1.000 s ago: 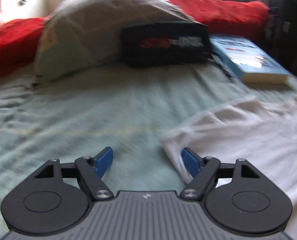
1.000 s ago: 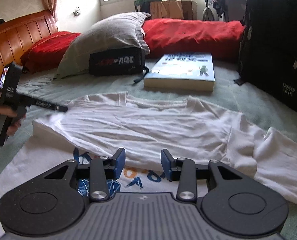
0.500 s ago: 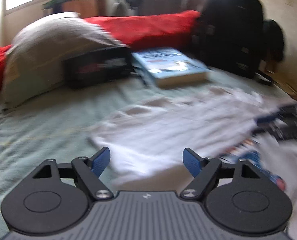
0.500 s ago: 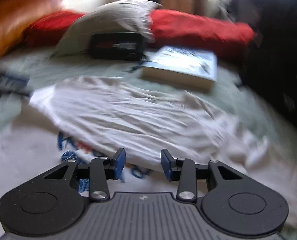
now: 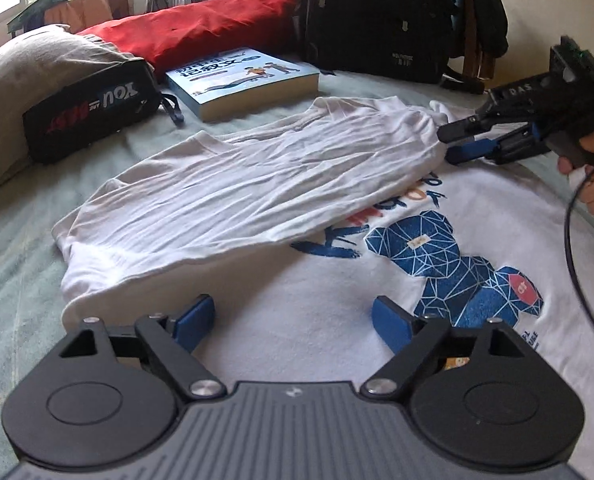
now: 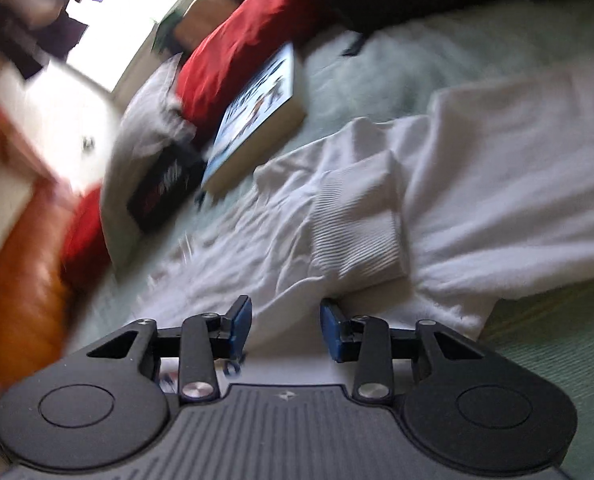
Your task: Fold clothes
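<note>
Left gripper sits low over the shirt, jaws wide and just been opening further, nothing gripped between the blue pads; only flat white fabric under the gap. Shirt lies spread on the bed, printed side up, blue geometric bear graphic just right of the left gripper. One side of the shirt is folded over across the chest, its plain reverse showing, partly covering the print's lettering.

Right gripper, seen from the left wrist view, is at the far right end of that folded part, held by a hand, black cable trailing down. Its jaws are narrow and have just been closing. Tips sit at the fabric's edge; can't tell whether they pinch it. Right wrist view is rolled and motion-blurred: right gripper gap is small, ribbed cuff of a sleeve just ahead of the tips, crumpled white fabric around it.

Further back on the bed: book, black pouch leaning on a grey pillow, red cushion behind, black backpack at the far right.
</note>
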`<control>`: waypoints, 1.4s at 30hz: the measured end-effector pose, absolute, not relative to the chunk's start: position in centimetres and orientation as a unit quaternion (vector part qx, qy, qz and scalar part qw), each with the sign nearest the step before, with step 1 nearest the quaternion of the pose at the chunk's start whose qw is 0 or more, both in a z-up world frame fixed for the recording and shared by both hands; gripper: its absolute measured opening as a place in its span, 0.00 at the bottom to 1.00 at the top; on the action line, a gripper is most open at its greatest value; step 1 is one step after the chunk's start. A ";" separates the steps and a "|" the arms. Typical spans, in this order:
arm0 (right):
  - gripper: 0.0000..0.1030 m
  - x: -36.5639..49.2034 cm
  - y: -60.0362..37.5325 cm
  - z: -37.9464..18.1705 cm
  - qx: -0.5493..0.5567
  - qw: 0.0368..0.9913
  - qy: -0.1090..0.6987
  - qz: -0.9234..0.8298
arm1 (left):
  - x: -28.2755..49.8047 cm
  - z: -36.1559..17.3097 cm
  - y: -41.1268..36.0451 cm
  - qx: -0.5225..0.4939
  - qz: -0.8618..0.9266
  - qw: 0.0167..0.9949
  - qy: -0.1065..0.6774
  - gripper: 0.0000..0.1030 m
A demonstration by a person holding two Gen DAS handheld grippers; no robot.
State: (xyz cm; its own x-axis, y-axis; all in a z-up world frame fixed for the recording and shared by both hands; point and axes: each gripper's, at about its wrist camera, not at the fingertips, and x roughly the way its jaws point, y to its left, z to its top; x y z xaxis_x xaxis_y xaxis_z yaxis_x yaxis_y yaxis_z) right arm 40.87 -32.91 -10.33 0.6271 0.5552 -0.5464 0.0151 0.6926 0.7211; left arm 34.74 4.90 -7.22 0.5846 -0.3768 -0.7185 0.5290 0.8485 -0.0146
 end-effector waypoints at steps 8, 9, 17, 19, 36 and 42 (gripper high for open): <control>0.03 38.0 -32.8 -8.9 0.346 0.850 0.373 0.136 | 33.3 -6.7 5.9 0.100 -0.249 0.885 0.379 0.84; 0.03 37.7 -32.5 -8.6 0.334 0.853 0.378 0.137 | 33.2 -6.6 6.0 0.101 -0.249 0.885 0.380 0.84; 0.29 36.3 -33.4 -7.3 0.300 0.863 0.393 0.107 | 32.7 -4.9 6.7 0.092 -0.249 0.896 0.357 0.84; 0.32 36.4 -34.5 -6.7 0.306 0.872 0.371 0.092 | 32.7 -4.6 6.6 0.090 -0.249 0.898 0.352 0.84; 0.11 39.7 -33.1 -5.8 0.129 0.920 0.368 0.032 | 34.0 -3.3 7.1 0.097 -0.240 0.914 0.313 0.84; 0.18 38.6 -28.9 -3.9 0.089 0.928 0.351 0.087 | 37.5 -5.8 9.2 0.045 -0.200 0.899 0.386 0.83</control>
